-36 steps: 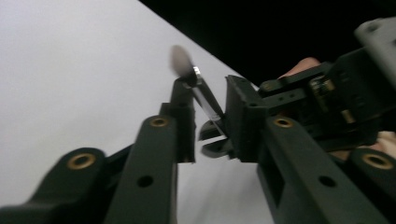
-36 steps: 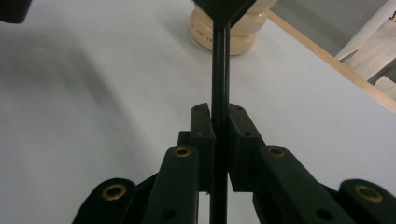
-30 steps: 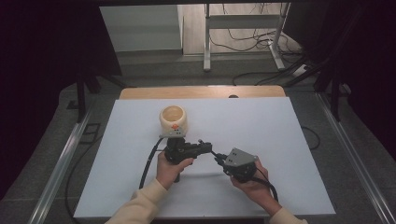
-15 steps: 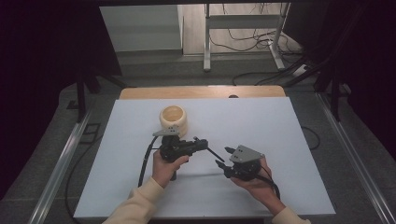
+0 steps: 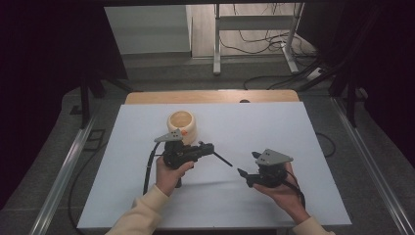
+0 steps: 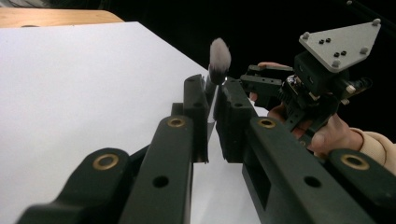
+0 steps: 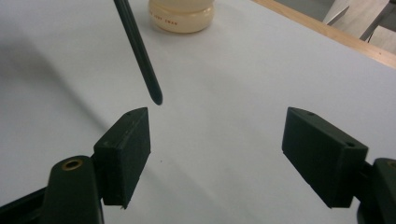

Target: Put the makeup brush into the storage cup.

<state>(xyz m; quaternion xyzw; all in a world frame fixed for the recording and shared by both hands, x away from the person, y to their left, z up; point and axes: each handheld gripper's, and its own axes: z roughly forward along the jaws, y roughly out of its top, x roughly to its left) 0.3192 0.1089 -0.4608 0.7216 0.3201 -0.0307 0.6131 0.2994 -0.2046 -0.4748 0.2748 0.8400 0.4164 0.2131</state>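
I have the left tongs (image 5: 211,148) clenched on one brush (image 6: 218,56). In the left gripper view its soft grey tuft sticks out just past the tips, and in the high view its thin dark handle (image 5: 222,159) runs on from the tongs, slanting down toward the right tongs (image 5: 247,164) above the white worktop (image 5: 274,127).

My right tongs are released: their jaws have just been opening and stand wide apart with nothing between them. In the right gripper view the pointed end of the handle (image 7: 140,56) hangs just above and beside the left-hand pad (image 7: 126,151), close to it but not touching, and well clear of the other pad.

By my count: one brush, one cream-coloured jar (image 5: 183,126), two tongs. The jar stands upright on the worktop just behind the left tongs, its mouth open to the top, and well apart from the right tongs.
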